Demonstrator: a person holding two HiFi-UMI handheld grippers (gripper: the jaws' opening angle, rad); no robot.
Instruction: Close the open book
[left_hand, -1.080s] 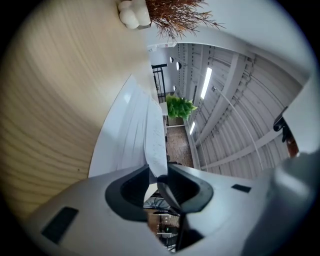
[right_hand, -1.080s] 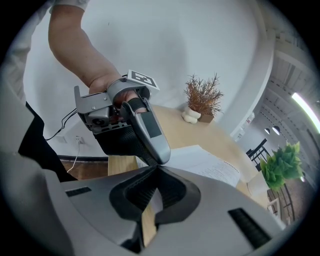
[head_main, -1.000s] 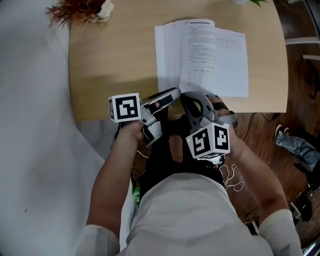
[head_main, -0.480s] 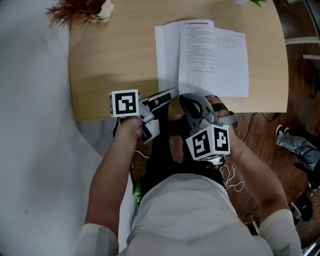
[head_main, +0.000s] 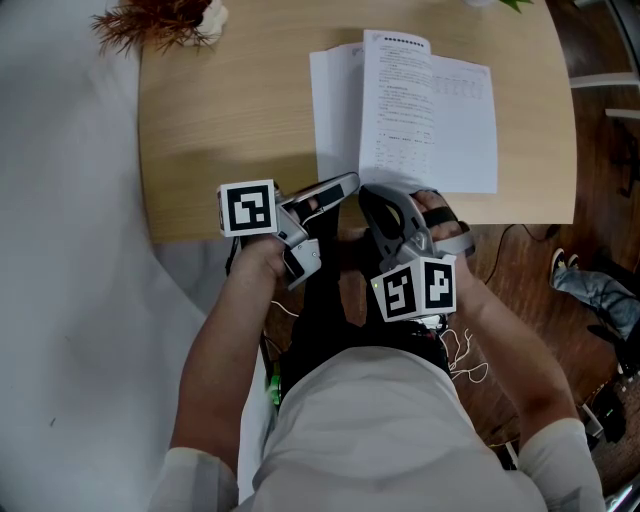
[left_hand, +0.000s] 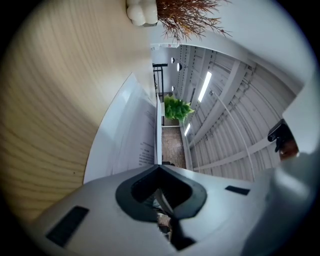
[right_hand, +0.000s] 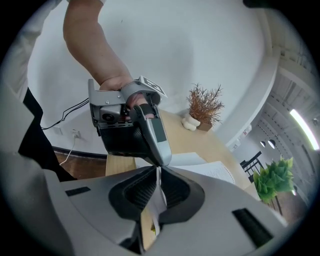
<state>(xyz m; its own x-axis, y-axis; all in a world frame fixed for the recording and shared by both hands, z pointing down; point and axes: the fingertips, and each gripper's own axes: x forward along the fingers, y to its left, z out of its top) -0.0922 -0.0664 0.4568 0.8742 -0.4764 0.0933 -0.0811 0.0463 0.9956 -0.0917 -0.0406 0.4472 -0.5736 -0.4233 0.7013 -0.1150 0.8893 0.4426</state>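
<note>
An open book (head_main: 440, 110) with white printed pages lies on the wooden table (head_main: 230, 110). One page (head_main: 392, 100) stands up from the spine. Both grippers meet at the book's near edge. My left gripper (head_main: 352, 184) points across from the left; its jaws have just been closing and now stand shut with the thin page edge between them. The left gripper view shows that page (left_hand: 135, 135) rising beyond the left gripper (left_hand: 159, 167). My right gripper (head_main: 385, 205) is shut on the same sheet (right_hand: 158, 200). In the right gripper view the right gripper (right_hand: 159, 172) sits just below the left gripper (right_hand: 162, 157).
A dried brown plant (head_main: 155, 22) in a small white vase (left_hand: 141, 11) stands at the table's far left corner. The table's near edge (head_main: 250, 232) runs just in front of the person. Cables and a shoe (head_main: 590, 290) lie on the wood floor at right.
The middle page has lifted and stands higher off the book. The right gripper's marker cube has rolled slightly. Both hands stay in place.
</note>
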